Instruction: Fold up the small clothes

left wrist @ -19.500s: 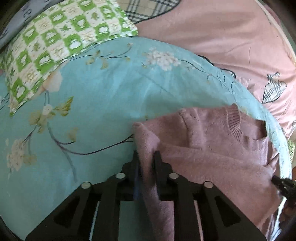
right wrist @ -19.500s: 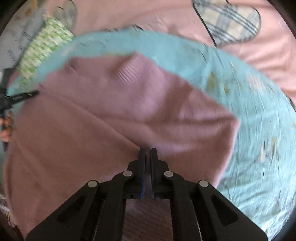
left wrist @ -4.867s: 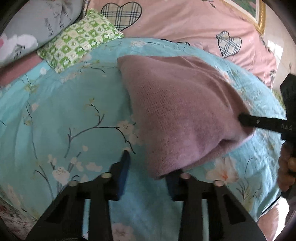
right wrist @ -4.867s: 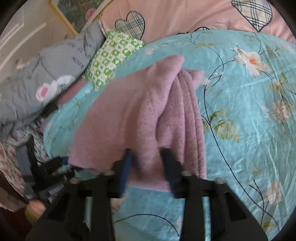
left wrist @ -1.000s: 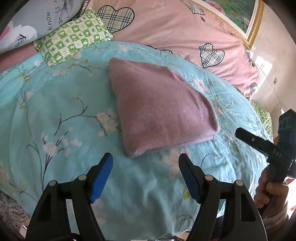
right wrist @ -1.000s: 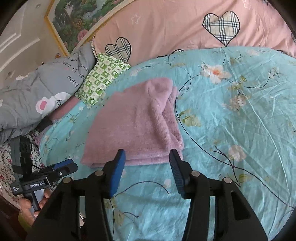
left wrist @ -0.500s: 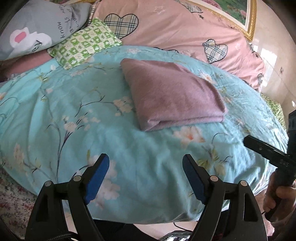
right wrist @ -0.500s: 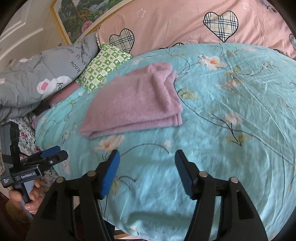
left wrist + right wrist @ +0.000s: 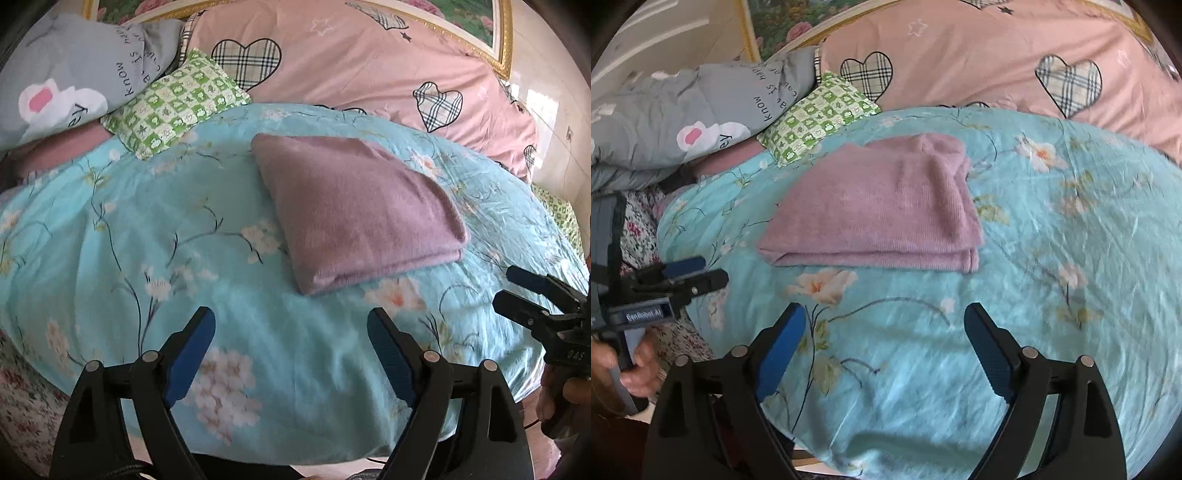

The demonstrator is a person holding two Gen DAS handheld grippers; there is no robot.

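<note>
A mauve knit sweater (image 9: 354, 210) lies folded into a flat rectangle on the turquoise floral quilt (image 9: 155, 236); it also shows in the right wrist view (image 9: 882, 210). My left gripper (image 9: 291, 321) is open and empty, held back from the sweater near the quilt's front edge. My right gripper (image 9: 884, 317) is open and empty, also short of the sweater. Each gripper shows in the other's view: the right one (image 9: 517, 288) at the right edge, the left one (image 9: 698, 271) at the left edge.
A green checked pillow (image 9: 173, 103), a grey printed pillow (image 9: 66, 77) and a pink heart-print duvet (image 9: 369, 62) lie behind the quilt. A floral sheet (image 9: 639, 229) shows at the bed's left side. A framed picture (image 9: 502, 33) hangs behind.
Both grippers have drawn back from the folded sweater toward the bed's edge and stay open. The sweater lies still.
</note>
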